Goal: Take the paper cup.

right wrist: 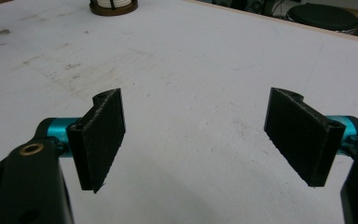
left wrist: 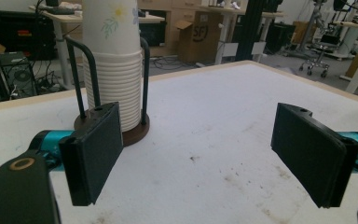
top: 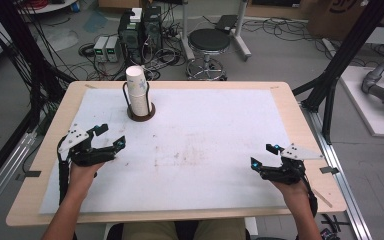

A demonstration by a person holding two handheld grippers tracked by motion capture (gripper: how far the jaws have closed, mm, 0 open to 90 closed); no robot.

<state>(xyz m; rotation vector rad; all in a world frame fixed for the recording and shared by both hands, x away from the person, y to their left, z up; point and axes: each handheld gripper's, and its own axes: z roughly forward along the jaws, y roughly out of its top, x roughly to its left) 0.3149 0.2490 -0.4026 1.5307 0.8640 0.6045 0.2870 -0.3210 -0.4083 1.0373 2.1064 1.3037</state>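
Left tool point(top: 109, 139): held over the near left part of the surface, jaws spread wide with nothing between them; in the left gripper view point(left wrist: 200, 154) they stand apart over bare white cover.
Right tool point(top: 264, 156): held over the near right part of the surface, jaws spread wide and empty; the right gripper view point(right wrist: 193, 140) shows stained cover between them.
Paper cup stack point(top: 138, 92): upright in a holder on the far left of the surface, well apart from both tools but nearer the left one; the top cup carries a small flower print.
Cup holder point(top: 141, 116): round dark-brown base with black upright rods around the stack point(left wrist: 113, 70).
Surface point(top: 205, 140): wooden top under a white cover, smudged near the middle.
Person's hands: left hand point(top: 82, 176) and right hand point(top: 294, 189) each grip a tool from the near edge.
Stool point(top: 208, 42): on the floor beyond the far edge.
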